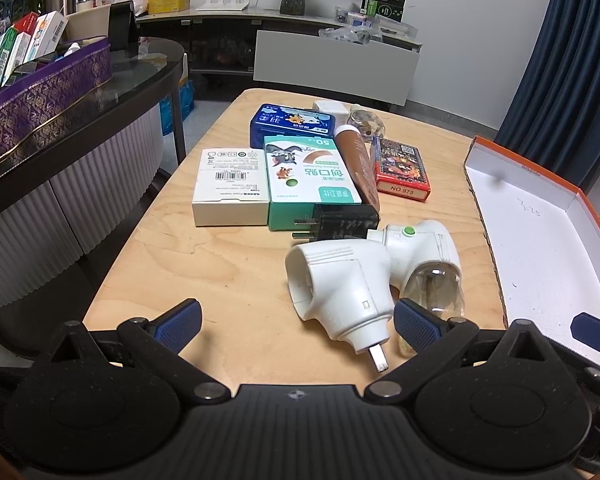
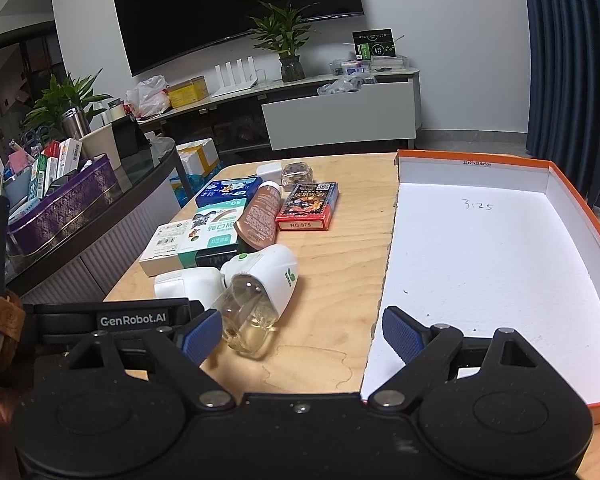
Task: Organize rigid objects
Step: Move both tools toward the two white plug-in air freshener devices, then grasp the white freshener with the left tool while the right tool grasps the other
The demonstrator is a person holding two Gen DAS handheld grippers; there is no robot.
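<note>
Two white plug-in heaters (image 1: 340, 284) (touching), three boxes (image 1: 231, 188), one tube (image 1: 358, 160)

The left gripper (image 1: 298, 322) hangs low over the near edge of the table, jaws spread wide and holding nothing, its blue ribbed pads (image 1: 184, 322) angled outward. The right gripper (image 2: 302, 334) sits level beside it toward the table's right edge, jaws likewise spread wide and empty. In the right wrist view the left gripper's black body shows just beside the right gripper's left finger.
</note>
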